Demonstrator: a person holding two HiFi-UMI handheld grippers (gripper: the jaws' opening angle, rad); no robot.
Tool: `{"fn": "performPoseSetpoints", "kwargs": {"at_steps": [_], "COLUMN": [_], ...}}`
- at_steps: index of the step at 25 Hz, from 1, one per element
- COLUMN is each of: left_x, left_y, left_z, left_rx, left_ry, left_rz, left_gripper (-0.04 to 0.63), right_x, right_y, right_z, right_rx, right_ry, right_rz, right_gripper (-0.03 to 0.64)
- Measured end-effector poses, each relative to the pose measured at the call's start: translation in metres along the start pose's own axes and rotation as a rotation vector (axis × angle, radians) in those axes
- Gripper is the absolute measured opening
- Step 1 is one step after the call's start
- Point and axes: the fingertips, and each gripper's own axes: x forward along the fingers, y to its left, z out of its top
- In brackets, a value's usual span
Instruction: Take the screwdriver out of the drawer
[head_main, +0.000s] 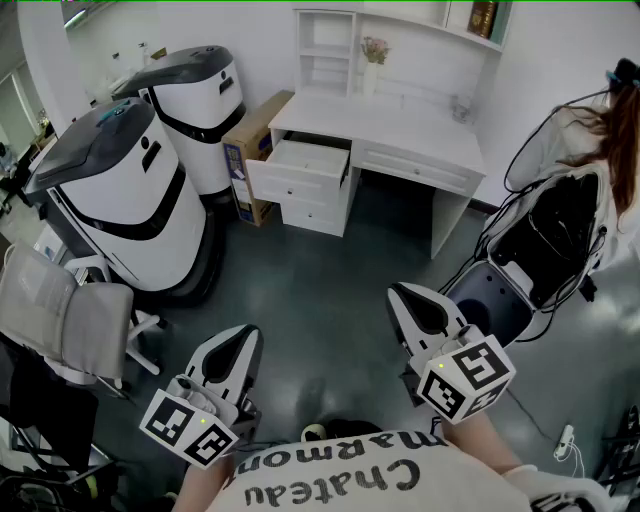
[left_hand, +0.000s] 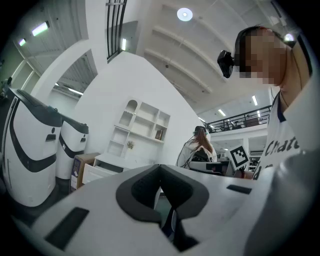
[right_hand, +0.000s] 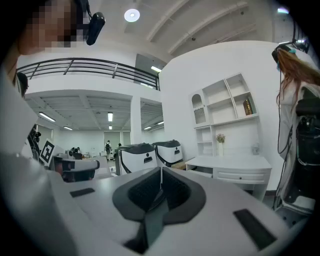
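Though the drawer (head_main: 288, 184) gapes, its inside is unreadable — left tongs (head_main: 242, 333), right tongs (head_main: 401, 294) clenched.

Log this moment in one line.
left gripper: shut, empty | right gripper: shut, empty | drawer: open, far ahead | screwdriver: unseen

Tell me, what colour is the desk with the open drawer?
The desk is white, seen best in the head view.

The white worktop (head_main: 400, 125) and its open drawer (head_main: 292, 185) look smooth, painted, matt; the dark floor (head_main: 320, 290) is glossy, reflective; the box (head_main: 252, 140) beside them is brown cardboard.
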Motion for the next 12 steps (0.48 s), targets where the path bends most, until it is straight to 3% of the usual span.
{"fn": "performPoseSetpoints", "kwargs": {"at_steps": [12], "left_x": [-0.012], "left_y": [0.008], "left_z": [0.018], "left_rx": [0.024], "left_ry": [-0.015], "left_rz": [-0.027], "left_gripper": [0.023], "right_x": [0.003], "right_y": [0.009], "right_z": [0.013], "right_rx": [0.000], "right_ry": [-0.023], "right_rz": [-0.005], "right_gripper": [0.031]}}
